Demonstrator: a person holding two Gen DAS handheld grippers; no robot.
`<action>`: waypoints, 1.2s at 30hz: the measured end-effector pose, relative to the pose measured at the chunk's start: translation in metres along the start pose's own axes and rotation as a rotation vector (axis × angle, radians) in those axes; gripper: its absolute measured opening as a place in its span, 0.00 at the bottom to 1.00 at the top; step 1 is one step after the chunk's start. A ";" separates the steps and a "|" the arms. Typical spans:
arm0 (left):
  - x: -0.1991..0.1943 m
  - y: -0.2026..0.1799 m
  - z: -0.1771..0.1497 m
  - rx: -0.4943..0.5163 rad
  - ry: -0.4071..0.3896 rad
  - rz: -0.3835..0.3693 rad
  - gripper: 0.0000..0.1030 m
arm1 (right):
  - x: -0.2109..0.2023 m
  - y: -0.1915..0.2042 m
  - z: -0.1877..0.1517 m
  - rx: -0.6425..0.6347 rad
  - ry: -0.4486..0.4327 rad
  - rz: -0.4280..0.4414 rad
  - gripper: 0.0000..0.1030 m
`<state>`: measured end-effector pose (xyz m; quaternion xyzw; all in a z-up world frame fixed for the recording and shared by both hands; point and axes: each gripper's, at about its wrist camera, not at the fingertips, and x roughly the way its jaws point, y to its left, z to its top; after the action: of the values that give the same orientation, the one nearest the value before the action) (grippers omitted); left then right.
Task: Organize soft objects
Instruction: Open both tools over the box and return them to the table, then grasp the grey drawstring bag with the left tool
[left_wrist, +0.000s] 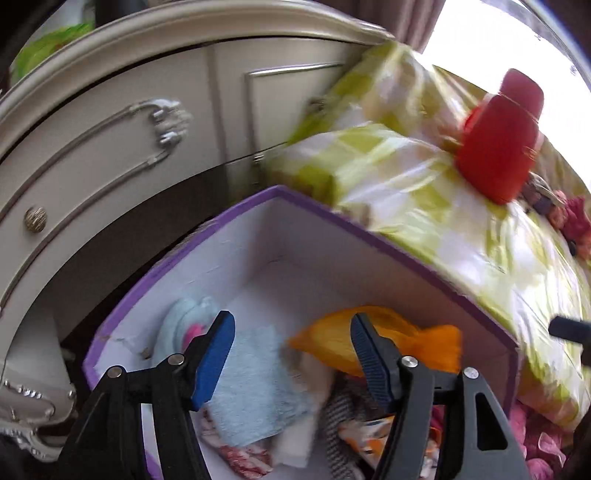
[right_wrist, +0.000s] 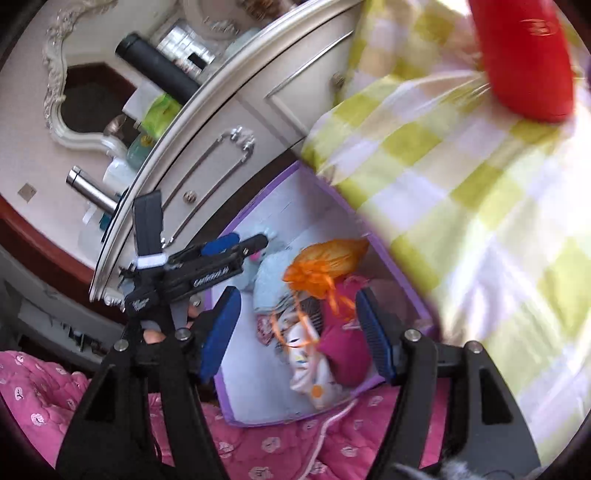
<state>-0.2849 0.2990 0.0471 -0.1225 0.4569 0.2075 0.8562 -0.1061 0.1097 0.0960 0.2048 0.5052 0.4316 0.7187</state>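
**Purple box of soft items, both grippers spread above it**

Item 1. We hold the left gripper (left_wrist: 291, 354) over the purple box (left_wrist: 207, 229), its blue-padded fingers (left_wrist: 216, 354) spread wide with nothing between them. In the right wrist view the same gripper (right_wrist: 236, 242) reaches in from the left, its tips just at the pale blue plush (right_wrist: 267, 236).

Item 2. We hold the right gripper (right_wrist: 295, 332) higher, above the near end of the box (right_wrist: 231, 387), jaws parted and empty.

Item 3. Box contents, white interior: a light blue towel (left_wrist: 251, 376) beside a pale blue plush with a pink spot (left_wrist: 192, 325); an orange gauze pouch (left_wrist: 376, 339) against the far wall, its ribbon (right_wrist: 295, 325) trailing loose; a magenta cloth (right_wrist: 343, 354); a white printed fabric (right_wrist: 310, 369); a grey striped piece (left_wrist: 340, 417), partly hidden.

Item 4. Surroundings: the box rests on a pink quilt (right_wrist: 44, 402), beside a green-and-white checked bedcover (right_wrist: 480, 206). A red bottle (left_wrist: 498, 147) lies on the bedcover. A cream dresser (left_wrist: 92, 155) with silver handles stands just behind the box.
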 end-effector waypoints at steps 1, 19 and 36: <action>0.000 -0.022 0.004 0.054 -0.003 -0.055 0.67 | -0.021 -0.017 0.002 0.037 -0.055 -0.034 0.66; 0.094 -0.404 0.067 0.480 -0.051 -0.465 0.74 | -0.192 -0.295 0.034 0.331 -0.282 -0.881 0.71; 0.117 -0.434 0.077 0.553 0.001 -0.413 1.00 | -0.182 -0.312 0.066 0.213 -0.231 -0.980 0.29</action>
<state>0.0323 -0.0258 0.0006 0.0244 0.4617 -0.1020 0.8808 0.0609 -0.2016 -0.0052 0.0625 0.5003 -0.0352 0.8629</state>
